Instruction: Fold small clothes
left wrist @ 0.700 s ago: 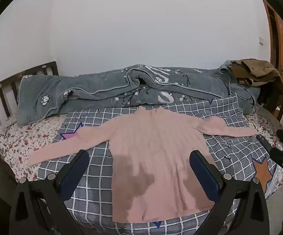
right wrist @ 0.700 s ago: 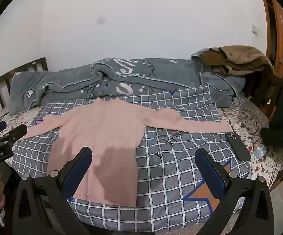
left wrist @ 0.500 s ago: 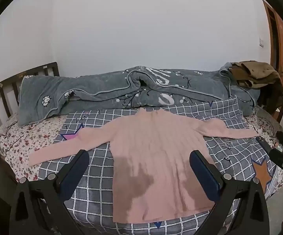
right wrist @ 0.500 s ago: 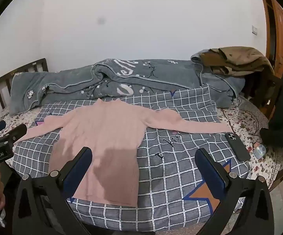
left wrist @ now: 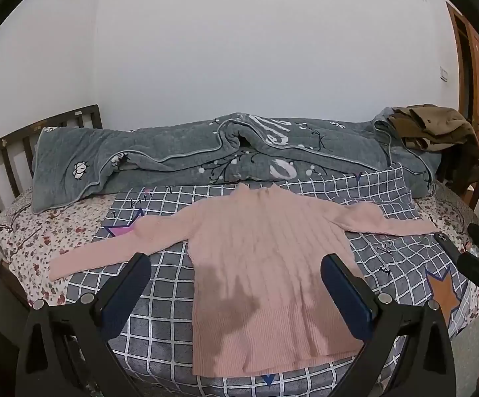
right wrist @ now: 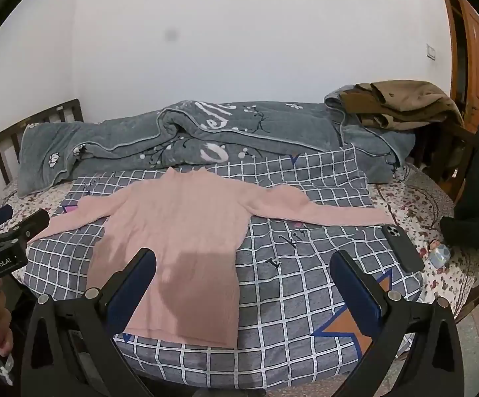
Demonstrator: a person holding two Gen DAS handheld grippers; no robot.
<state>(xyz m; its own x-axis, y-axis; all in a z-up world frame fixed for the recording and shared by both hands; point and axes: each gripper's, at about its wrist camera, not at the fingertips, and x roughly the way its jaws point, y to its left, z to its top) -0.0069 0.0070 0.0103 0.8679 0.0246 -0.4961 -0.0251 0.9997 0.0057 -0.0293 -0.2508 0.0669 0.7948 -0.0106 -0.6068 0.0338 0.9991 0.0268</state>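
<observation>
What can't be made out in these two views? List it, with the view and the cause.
- Pink sweater: its hem corner in the left wrist view, covered by the open left gripper.
- Phone: its screen side, lying face down in the right wrist view.
- Small object beside the phone: too small to identify.
- Brown garment: bunched up, so its type is unclear.

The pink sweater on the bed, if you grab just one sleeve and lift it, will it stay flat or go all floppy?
Probably floppy. The pink sweater is soft ribbed knit lying limp on the checked blanket, so it would likely sag and drag behind a lifted sleeve. It looks light for its size and seems unlikely to slip from the pads. Both grippers are open, holding nothing.
</observation>
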